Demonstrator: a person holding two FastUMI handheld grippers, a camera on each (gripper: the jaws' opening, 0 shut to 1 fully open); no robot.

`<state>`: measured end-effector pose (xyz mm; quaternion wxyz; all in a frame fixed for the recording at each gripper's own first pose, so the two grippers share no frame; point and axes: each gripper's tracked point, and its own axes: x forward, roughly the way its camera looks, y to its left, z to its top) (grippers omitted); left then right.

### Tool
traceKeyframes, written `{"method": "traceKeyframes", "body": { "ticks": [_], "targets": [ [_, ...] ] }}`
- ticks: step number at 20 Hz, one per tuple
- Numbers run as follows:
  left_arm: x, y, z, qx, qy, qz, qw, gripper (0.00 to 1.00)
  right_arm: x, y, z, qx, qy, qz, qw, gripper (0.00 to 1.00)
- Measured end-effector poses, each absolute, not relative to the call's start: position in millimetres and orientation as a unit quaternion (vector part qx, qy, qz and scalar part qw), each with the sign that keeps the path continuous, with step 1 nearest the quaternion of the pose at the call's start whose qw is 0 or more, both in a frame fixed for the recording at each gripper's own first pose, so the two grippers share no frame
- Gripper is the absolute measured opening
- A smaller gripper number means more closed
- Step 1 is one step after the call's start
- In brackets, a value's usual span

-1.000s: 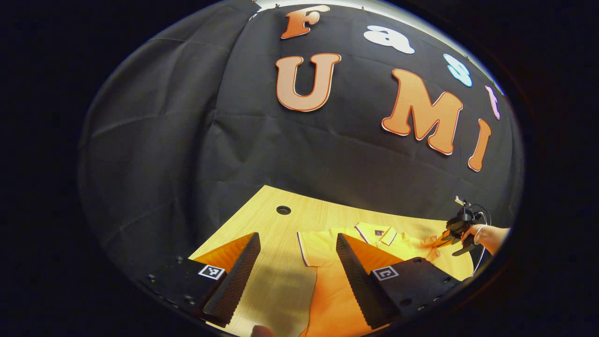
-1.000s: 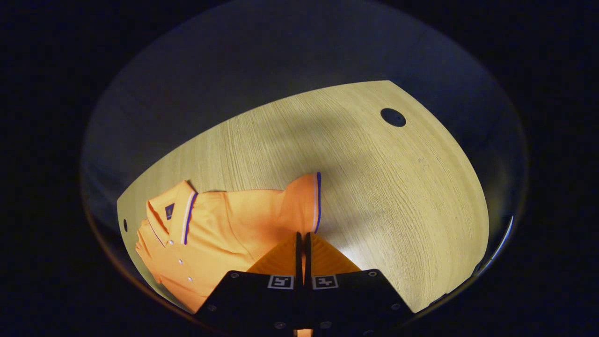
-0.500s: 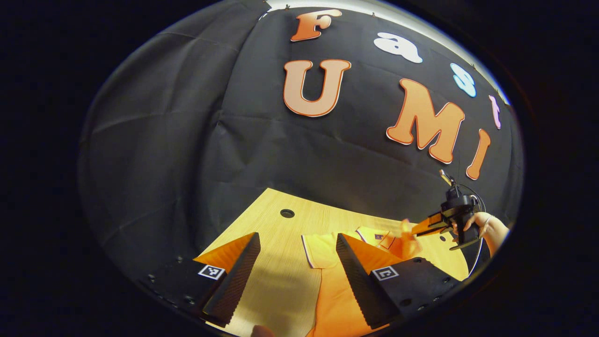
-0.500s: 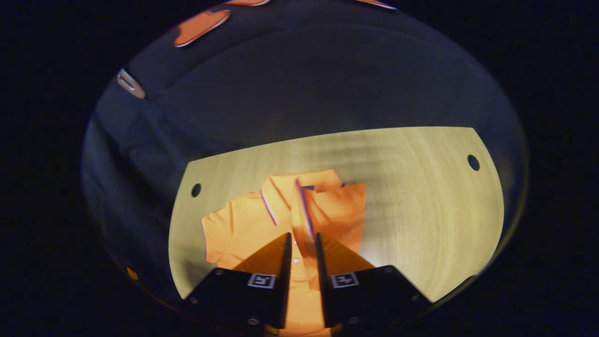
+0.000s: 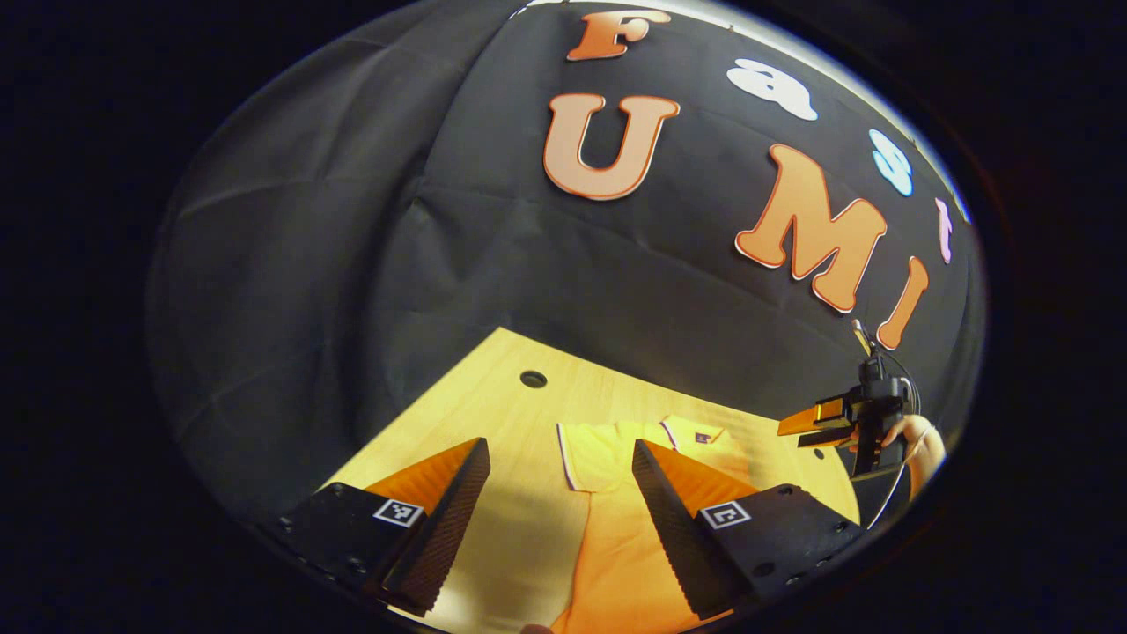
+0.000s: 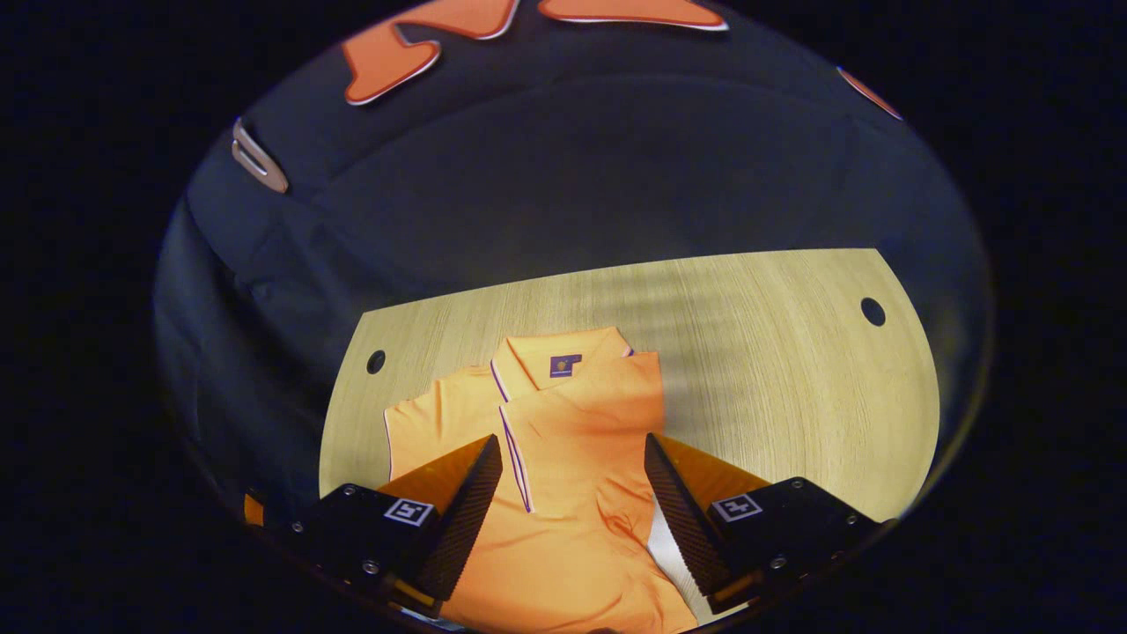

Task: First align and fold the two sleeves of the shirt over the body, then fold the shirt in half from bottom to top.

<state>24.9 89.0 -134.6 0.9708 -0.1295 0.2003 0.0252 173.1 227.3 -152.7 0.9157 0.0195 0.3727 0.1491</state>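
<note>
An orange polo shirt (image 6: 572,528) lies flat on the wooden table (image 6: 775,387), collar (image 6: 559,357) toward the wall. One sleeve (image 6: 599,405) is folded over the chest, its striped cuff (image 6: 515,458) near the button line. The other sleeve (image 6: 423,423) still lies spread out to the side. My right gripper (image 6: 572,440) hovers open above the folded sleeve, holding nothing. My left gripper (image 5: 559,449) is open over the shirt (image 5: 616,537) by its spread sleeve (image 5: 590,440). Far right in the left gripper view, the right gripper (image 5: 806,424) is raised above the table in a hand (image 5: 916,440).
The table has round cable holes (image 6: 376,361) (image 6: 872,311) (image 5: 533,379) near its back corners. The black cloth wall (image 5: 528,264) rises right behind the table's far edge. Bare wood (image 6: 792,423) stretches beside the shirt.
My right gripper carried the sleeve it held across the shirt's body, let it go and opened. The sleeve now rests on the chest. The left gripper barely moved.
</note>
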Motion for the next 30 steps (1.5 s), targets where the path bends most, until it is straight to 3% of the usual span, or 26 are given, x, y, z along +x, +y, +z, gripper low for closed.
{"method": "traceKeyframes", "body": {
  "ticks": [7, 16, 30],
  "targets": [
    [125, 18, -196, -0.215, 0.373, -0.062, 0.9, 0.98, 147, 167, -158, 0.029, 0.375, 0.165, 0.912, 0.98],
    [214, 35, -276, -0.098, 0.498, -0.005, 0.862, 0.98, 144, 129, -170, 0.07, 0.389, 0.166, 0.903, 0.99],
    [227, 66, -342, -0.03, 0.575, 0.052, 0.816, 0.98, 134, 90, -188, 0.114, 0.406, 0.175, 0.89, 0.99]
  ]
}}
